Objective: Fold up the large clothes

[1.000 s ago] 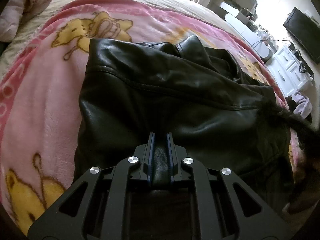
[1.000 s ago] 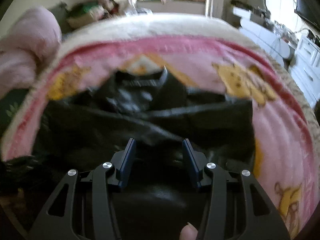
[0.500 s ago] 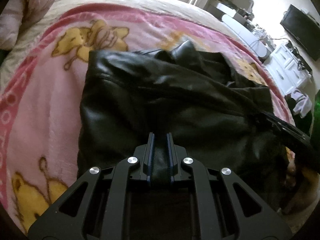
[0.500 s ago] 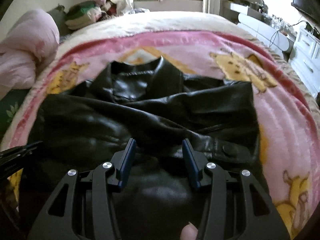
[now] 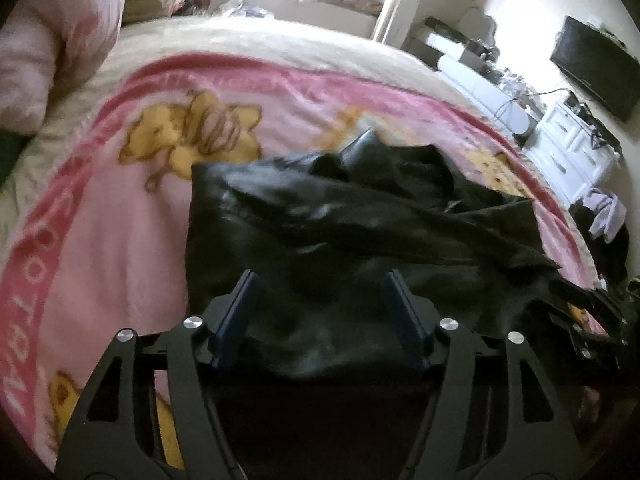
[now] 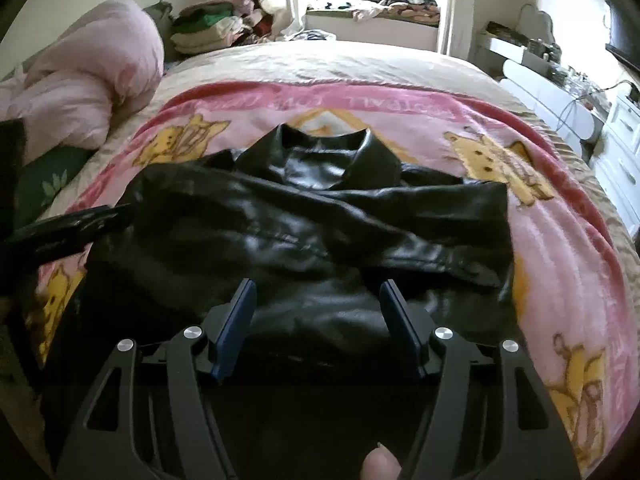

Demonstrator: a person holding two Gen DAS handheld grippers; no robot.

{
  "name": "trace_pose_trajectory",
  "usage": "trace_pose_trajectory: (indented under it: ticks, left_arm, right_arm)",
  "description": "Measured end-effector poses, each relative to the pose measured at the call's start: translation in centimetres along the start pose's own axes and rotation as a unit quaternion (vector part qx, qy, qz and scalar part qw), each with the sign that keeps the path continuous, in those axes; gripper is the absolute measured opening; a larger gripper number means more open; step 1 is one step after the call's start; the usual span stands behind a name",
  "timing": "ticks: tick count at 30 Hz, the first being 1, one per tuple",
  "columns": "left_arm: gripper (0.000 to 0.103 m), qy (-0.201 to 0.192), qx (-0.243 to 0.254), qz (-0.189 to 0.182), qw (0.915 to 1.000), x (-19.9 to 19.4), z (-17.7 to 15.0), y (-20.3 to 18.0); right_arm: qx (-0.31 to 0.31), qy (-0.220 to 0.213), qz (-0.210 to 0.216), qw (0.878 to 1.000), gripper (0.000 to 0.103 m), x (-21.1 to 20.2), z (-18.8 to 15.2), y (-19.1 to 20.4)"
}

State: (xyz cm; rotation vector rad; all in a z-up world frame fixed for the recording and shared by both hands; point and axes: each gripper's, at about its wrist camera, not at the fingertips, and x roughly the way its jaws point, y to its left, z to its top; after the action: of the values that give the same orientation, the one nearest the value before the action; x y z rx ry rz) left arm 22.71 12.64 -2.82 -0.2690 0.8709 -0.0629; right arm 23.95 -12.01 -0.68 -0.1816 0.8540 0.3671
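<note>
A black leather jacket [image 6: 312, 232] lies on a pink cartoon-print blanket [image 6: 560, 248] on the bed, collar at the far end and sleeves folded across the body. It also shows in the left wrist view [image 5: 340, 232]. My left gripper [image 5: 322, 284] is open and empty, just above the jacket's near edge. My right gripper [image 6: 318, 292] is open and empty over the jacket's near hem. The left gripper's black frame [image 6: 68, 232] shows at the left of the right wrist view.
A rolled pink duvet [image 6: 88, 80] lies at the far left of the bed. Folded clothes [image 6: 208, 24] are stacked by the window. A white dresser [image 5: 572, 152] and a black screen [image 5: 596, 68] stand to the right of the bed.
My left gripper has let go of the jacket's near edge and opened. Both grippers have pulled back and risen, so more of the bed shows.
</note>
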Motion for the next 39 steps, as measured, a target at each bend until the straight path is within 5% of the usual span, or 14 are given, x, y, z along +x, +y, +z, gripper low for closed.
trace_pose_trajectory:
  ticks: [11, 30, 39]
  left_arm:
    - [0.062, 0.03, -0.026, 0.004, 0.9992, 1.9, -0.5, 1.4]
    - [0.093, 0.008, -0.006, 0.014, 0.9998, -1.8, 0.2, -0.2]
    - [0.094, -0.016, 0.021, 0.023, 0.9994, -4.1, 0.7, -1.4]
  right_arm:
    - [0.019, 0.066, -0.006, 0.998, 0.066, 3.9, -2.3, 0.6]
    - [0.014, 0.017, -0.006, 1.0, 0.093, 0.4, -2.2, 1.2]
    - [0.025, -0.004, -0.004, 1.0, 0.095, -1.4, -1.7, 1.2]
